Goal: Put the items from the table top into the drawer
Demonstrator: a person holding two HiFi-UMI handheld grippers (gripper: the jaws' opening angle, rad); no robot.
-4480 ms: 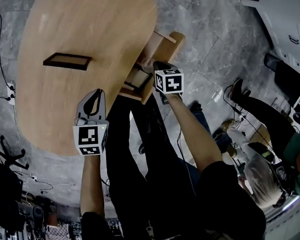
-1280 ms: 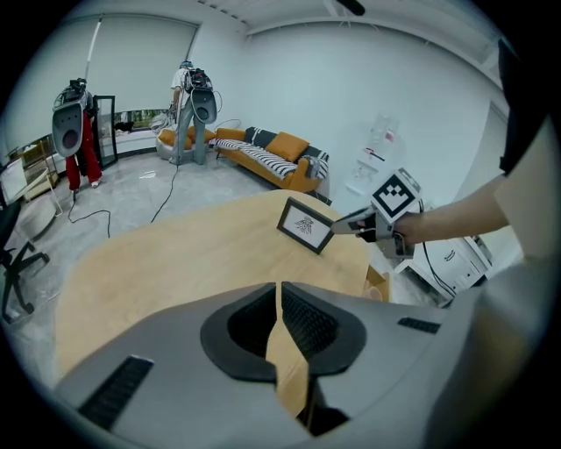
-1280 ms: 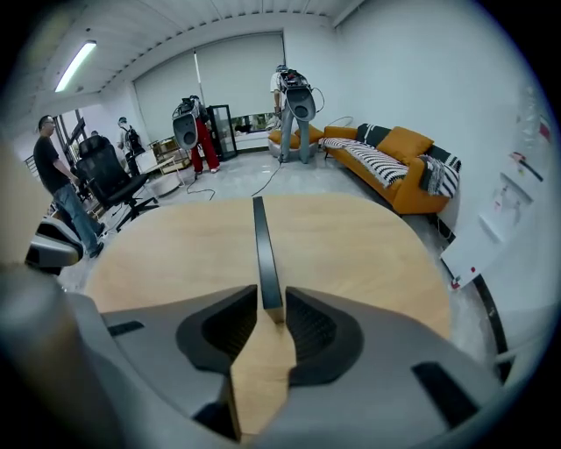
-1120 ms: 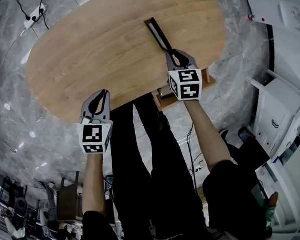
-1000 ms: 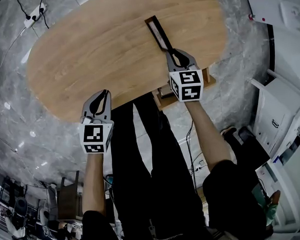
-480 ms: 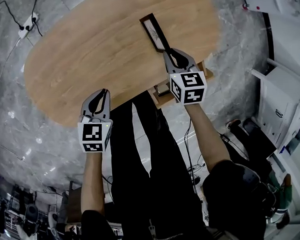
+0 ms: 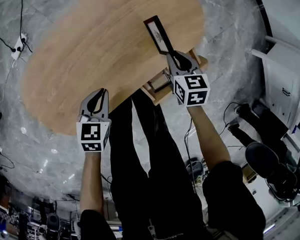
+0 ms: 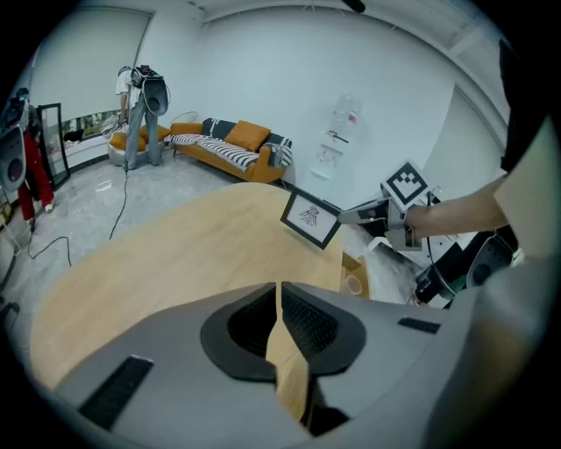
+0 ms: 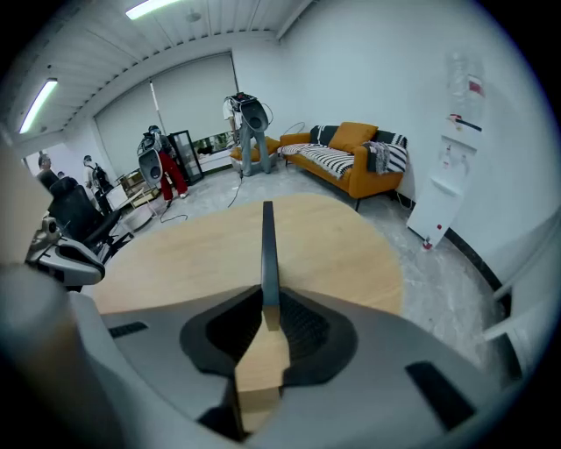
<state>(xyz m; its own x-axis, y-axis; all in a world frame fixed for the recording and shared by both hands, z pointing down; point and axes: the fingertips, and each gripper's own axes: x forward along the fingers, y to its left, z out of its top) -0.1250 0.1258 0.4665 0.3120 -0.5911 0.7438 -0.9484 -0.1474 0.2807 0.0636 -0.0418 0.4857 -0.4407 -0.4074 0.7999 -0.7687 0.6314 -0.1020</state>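
Black picture frame point(image 7: 157, 35) clamped edge-on in your right gripper point(image 7: 174, 54).
You hold it over the wooden table point(image 7: 86, 55), near the open drawer point(image 7: 159, 85); your left gripper point(image 7: 104, 91) is closed and empty at the table's edge.

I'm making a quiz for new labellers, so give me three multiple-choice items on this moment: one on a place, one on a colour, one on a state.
1. Where is the open drawer?
A. under the table's near edge, by the right gripper
B. on the table top
C. at the far side
2. What colour is the picture frame's border?
A. white
B. red
C. black
3. The right gripper's jaws are:
A. wide open
B. closed on the picture frame
C. closed on nothing

A: the head view shows it below that edge. C: black surrounds the pale picture. B: the frame's edge sits clamped between them.
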